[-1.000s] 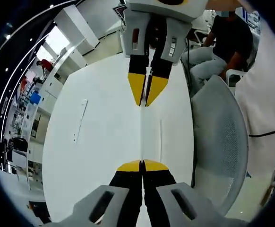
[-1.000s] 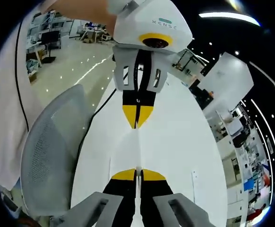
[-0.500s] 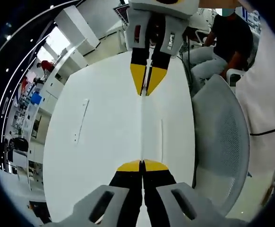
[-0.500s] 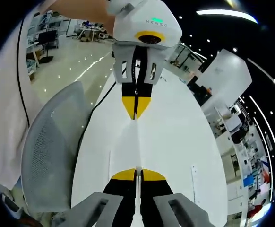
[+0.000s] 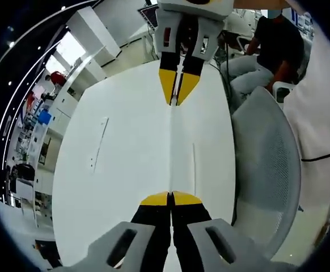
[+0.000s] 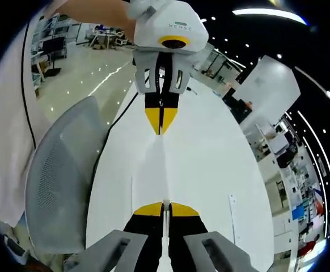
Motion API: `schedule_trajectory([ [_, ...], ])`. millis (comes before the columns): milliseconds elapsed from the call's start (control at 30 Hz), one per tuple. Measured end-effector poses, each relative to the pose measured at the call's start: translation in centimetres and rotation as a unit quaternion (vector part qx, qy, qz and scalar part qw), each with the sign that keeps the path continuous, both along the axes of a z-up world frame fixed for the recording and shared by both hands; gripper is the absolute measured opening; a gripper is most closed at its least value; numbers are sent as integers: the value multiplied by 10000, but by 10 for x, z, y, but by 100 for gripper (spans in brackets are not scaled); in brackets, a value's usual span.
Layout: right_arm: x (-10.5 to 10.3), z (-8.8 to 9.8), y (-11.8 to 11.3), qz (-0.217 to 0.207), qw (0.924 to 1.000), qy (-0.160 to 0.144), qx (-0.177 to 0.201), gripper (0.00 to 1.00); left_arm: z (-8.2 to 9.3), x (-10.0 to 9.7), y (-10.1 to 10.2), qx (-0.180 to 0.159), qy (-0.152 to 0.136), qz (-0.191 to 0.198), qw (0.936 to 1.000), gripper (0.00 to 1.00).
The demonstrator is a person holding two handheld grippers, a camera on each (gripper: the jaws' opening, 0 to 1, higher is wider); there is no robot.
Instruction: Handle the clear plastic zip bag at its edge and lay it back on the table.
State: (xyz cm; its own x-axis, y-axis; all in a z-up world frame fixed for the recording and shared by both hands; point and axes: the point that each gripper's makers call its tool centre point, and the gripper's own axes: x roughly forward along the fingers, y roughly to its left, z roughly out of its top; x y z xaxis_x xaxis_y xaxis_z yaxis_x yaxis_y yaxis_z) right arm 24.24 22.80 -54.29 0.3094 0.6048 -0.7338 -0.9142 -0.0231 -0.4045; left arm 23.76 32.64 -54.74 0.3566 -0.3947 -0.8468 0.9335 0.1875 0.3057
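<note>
The clear plastic zip bag [image 5: 172, 150] is stretched edge-on between my two grippers, so in the left gripper view it reads as little more than a thin pale line running from my left gripper [image 5: 170, 198] up to my right gripper [image 5: 177, 101]. A faint second line just to the right of it marks another edge of the film, which is so clear that the white table [image 5: 119, 170] shows straight through. My left gripper's yellow-tipped jaws are pressed together on the near end of the bag, and my right gripper's jaws pinch the far end. In the right gripper view the same taut line [image 6: 164, 164] runs from my right gripper [image 6: 165, 202] to my left gripper [image 6: 160, 129], both pinched onto it, the bag held above the tabletop. The table spreads wide and bare to one side of the bag; its other long edge lies near, with a grey mesh chair [image 5: 264, 170] just beyond it. A seated person [image 5: 267, 51] is past the table's far end.
</note>
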Motion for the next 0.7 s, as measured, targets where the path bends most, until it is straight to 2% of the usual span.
schedule_trajectory([
  [700, 6, -4, -16, -135, 9999, 17, -73, 0, -3, 4, 6, 71, -45, -35, 10000, 0],
])
